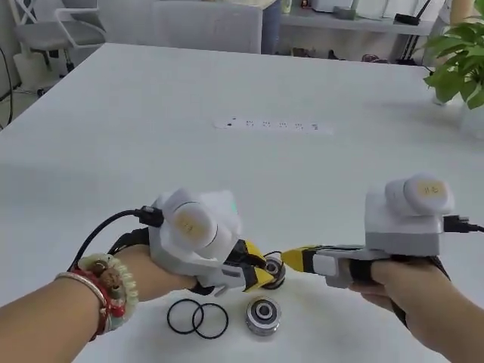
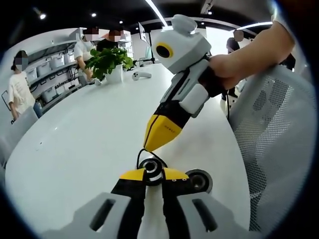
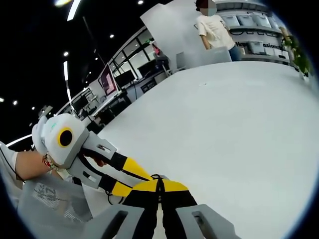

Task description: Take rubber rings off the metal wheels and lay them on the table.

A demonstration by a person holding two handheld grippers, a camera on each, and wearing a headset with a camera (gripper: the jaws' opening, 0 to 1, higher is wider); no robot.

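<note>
- Closest to us, just under the left gripper [image 1: 261, 273], two loose rings [image 1: 198, 307] lie overlapping on the table [image 1: 227, 91]. We'd say those are already done.
- Right beside them, below the gap between the two grippers, sits a spare wheel [image 1: 263, 314], flat and with nothing touching it.
- The left gripper is clamped on the held wheel [image 2: 152, 171], jaws only as far apart as the wheel is wide. Our guess is it's there as an anchor so the wheel can't follow the pull.
- The right gripper [image 2: 150, 145] comes in nose to nose with it, jaws squeezed together on a thin rubber ring [image 2: 138, 158] that loops from its tip back to the held wheel. Looks like it's mid-peel.
- Way past both tips there's a power strip [image 1: 272, 125], and off beyond the right gripper a plant [image 1: 457, 60].
</note>
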